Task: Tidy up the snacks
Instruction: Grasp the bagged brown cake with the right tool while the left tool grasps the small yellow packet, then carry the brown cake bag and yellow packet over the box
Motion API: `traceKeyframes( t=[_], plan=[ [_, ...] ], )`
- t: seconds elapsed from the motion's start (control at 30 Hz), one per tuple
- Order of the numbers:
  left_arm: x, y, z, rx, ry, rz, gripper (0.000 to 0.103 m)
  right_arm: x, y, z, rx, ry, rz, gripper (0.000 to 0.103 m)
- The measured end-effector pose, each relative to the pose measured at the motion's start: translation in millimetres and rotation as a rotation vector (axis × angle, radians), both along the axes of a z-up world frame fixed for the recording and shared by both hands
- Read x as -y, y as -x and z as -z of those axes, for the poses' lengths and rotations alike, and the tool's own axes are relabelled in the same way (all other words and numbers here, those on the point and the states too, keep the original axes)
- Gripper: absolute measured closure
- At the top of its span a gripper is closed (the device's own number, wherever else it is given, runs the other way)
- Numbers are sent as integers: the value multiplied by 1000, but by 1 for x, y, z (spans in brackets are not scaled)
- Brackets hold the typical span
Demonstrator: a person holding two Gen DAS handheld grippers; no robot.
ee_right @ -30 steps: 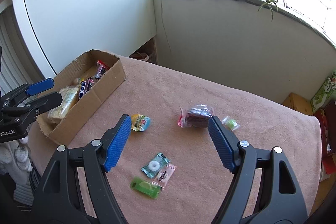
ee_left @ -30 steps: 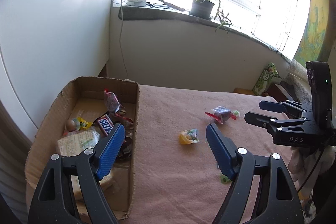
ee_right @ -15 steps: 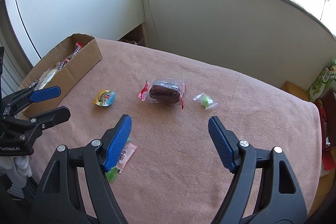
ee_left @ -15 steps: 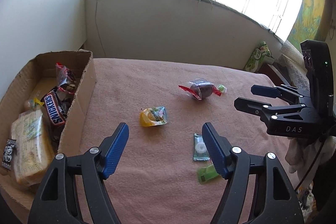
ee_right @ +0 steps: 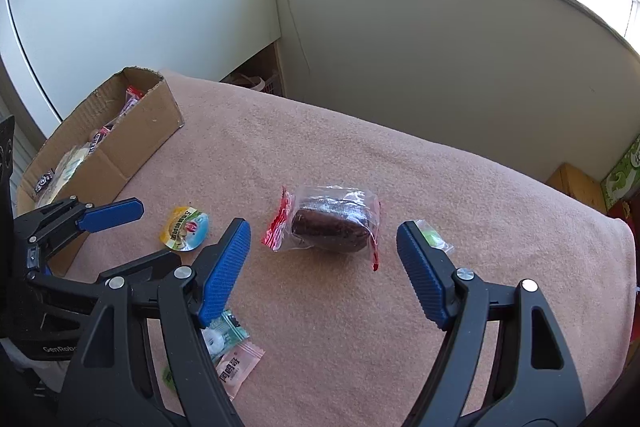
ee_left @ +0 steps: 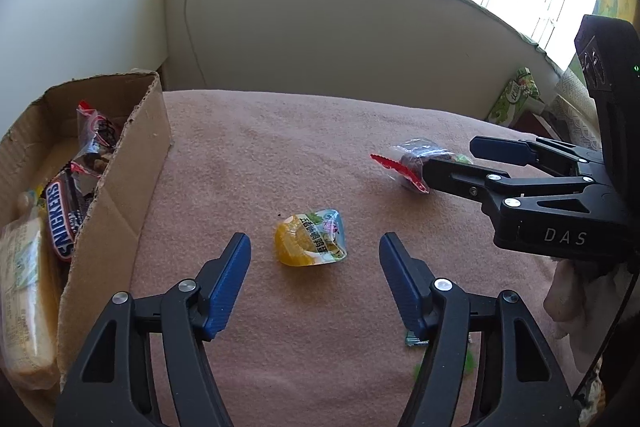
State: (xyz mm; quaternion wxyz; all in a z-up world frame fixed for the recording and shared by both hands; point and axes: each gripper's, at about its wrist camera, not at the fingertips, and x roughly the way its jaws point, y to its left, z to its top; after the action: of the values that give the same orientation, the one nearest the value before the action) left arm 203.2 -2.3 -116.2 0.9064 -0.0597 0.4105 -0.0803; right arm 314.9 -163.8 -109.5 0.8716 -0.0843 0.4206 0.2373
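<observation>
1. Left gripper (ee_left: 315, 267), jaws closing, frames a yellow jelly cup (ee_left: 310, 243) lying untouched on the pink blanket (ee_left: 260, 155).
2. Right gripper (ee_right: 323, 259), spread wide, flanks a wrapped brown cake (ee_right: 330, 229).
3. Cardboard box (ee_left: 120, 195) holds a Snickers bar (ee_left: 60, 223).

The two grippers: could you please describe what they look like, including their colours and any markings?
Both the left gripper and right gripper have black skeletal frames with silver rivets and ribbed blue fingers. The right one's body is marked "DAS"; the left's shows a partial "GenRobo". A black cable hangs from the right one.
</observation>
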Motion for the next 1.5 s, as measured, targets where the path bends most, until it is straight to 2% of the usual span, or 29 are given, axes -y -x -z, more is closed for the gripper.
traceKeyframes(
  t=[0.1,0.47,0.6,0.7,0.87,0.97,1.0,1.23,1.5],
  plan=[
    [0,-5,5,-14,0,-3,39,-6,-9,7,-8,7,6,25],
    [-5,-8,12,-36,26,-12,62,-17,-26,24,-40,25,17,25],
    [-5,-9,12,-34,26,-6,65,-21,-27,26,-39,42,14,29],
    [-4,-10,12,-33,33,-4,67,-23,-28,25,-31,51,20,39],
    [-4,-8,12,-28,36,4,71,-24,-28,24,-30,48,20,43],
    [-4,-7,12,-26,41,10,76,-24,-25,23,-24,44,24,45],
    [-2,-8,12,-29,42,14,82,-24,-24,23,-23,42,24,45],
    [-1,-9,12,-23,41,31,83,-20,-13,18,-10,38,15,47],
    [-9,7,1,18,63,26,83,-8,2,-4,10,-22,11,47]
  ],
)
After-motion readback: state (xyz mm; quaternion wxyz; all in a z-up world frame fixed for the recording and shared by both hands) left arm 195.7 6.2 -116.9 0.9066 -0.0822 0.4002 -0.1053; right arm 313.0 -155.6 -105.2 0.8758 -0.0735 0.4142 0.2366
